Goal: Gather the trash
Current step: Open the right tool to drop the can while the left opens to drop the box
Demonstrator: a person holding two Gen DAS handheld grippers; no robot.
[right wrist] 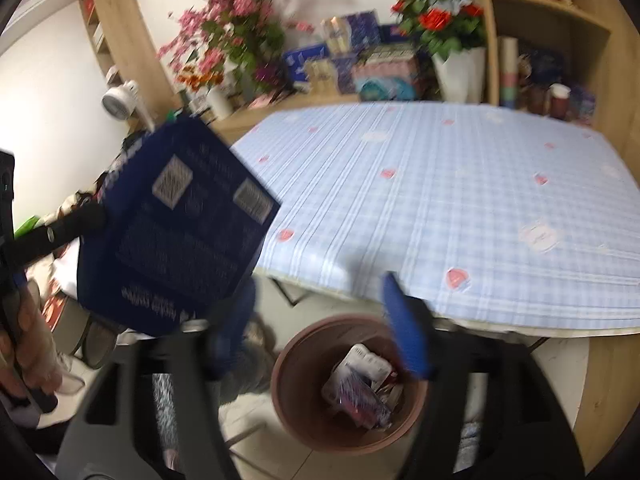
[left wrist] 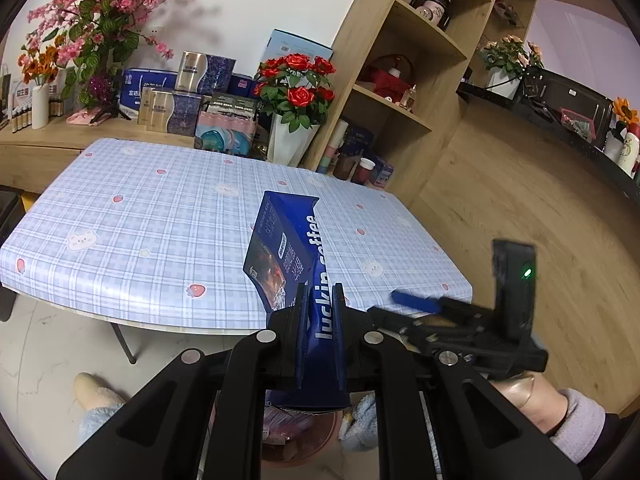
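Observation:
A flattened dark blue coffee box (left wrist: 280, 240) stands up between the pads of my left gripper (left wrist: 320, 300), which is shut on it, over the near edge of the table. In the right wrist view the same box (right wrist: 180, 220) hangs at the left, above the floor beside a brown waste bin (right wrist: 288, 360) that holds several wrappers. My right gripper (right wrist: 322, 320) stands open above that bin with nothing between its blue fingers (right wrist: 404, 328). Seen from the left wrist, the right gripper (left wrist: 416, 304) is just to the right of the box, held by a hand (left wrist: 536, 396).
A table with a blue checked cloth (left wrist: 160, 220) fills the middle; its near edge (right wrist: 480, 316) overhangs the bin. Behind it stand boxes, a vase of red roses (left wrist: 296, 92) and wooden shelves (left wrist: 400, 80). A slippered foot (left wrist: 92, 392) rests on the pale floor.

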